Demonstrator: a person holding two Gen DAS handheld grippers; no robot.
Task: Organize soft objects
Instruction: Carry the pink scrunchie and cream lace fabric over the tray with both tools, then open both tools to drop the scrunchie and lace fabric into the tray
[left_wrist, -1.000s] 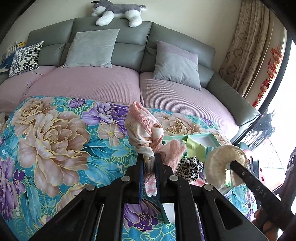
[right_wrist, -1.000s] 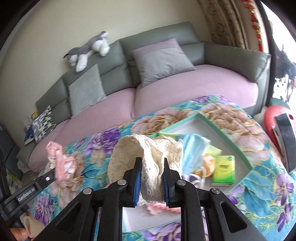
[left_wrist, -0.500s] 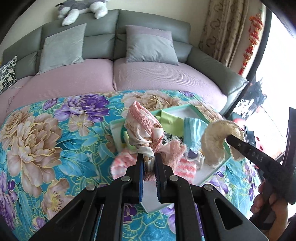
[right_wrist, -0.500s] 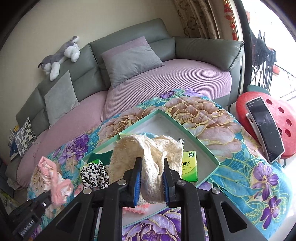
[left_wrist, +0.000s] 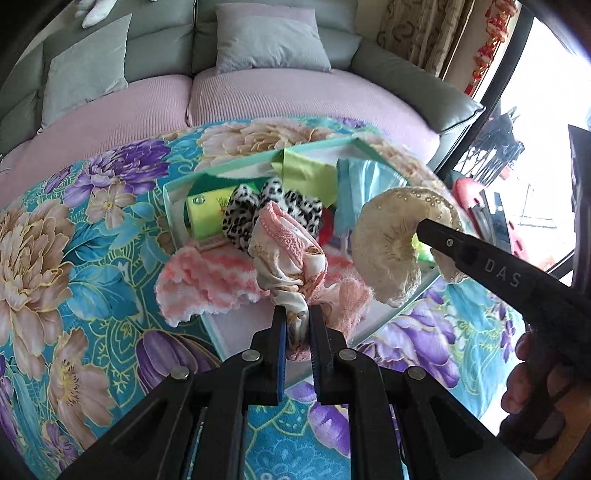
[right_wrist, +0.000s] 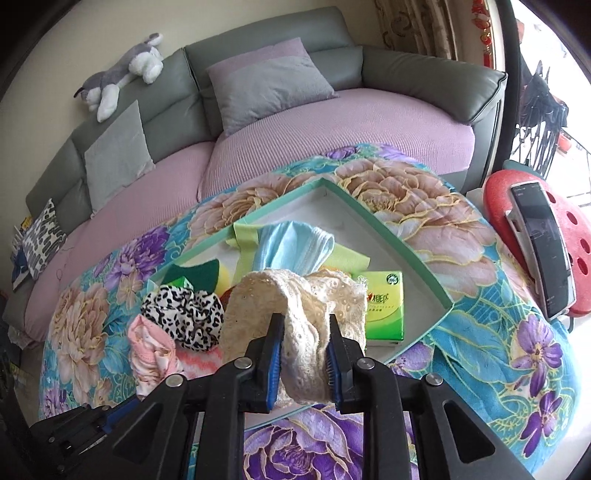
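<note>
The left gripper (left_wrist: 295, 325) clenches a pink scrunchie (left_wrist: 286, 251) standing upright over the green box's (right_wrist: 424, 266) near edge. The right gripper (right_wrist: 302, 354) grasps a cream lace scrunchie (right_wrist: 295, 306), its ring hanging upright above the box. A leopard scrunchie (right_wrist: 184, 314) and a green tissue pack (right_wrist: 384, 310) crowd the box below.

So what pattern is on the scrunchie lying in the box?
Black-and-white leopard print scrunchie; the right wrist view shows it best.

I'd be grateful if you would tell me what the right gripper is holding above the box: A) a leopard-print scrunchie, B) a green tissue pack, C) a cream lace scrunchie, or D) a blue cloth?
C: the right gripper has its pads on either side of the cream lace scrunchie, while the leopard-print scrunchie lies in the box.
</note>
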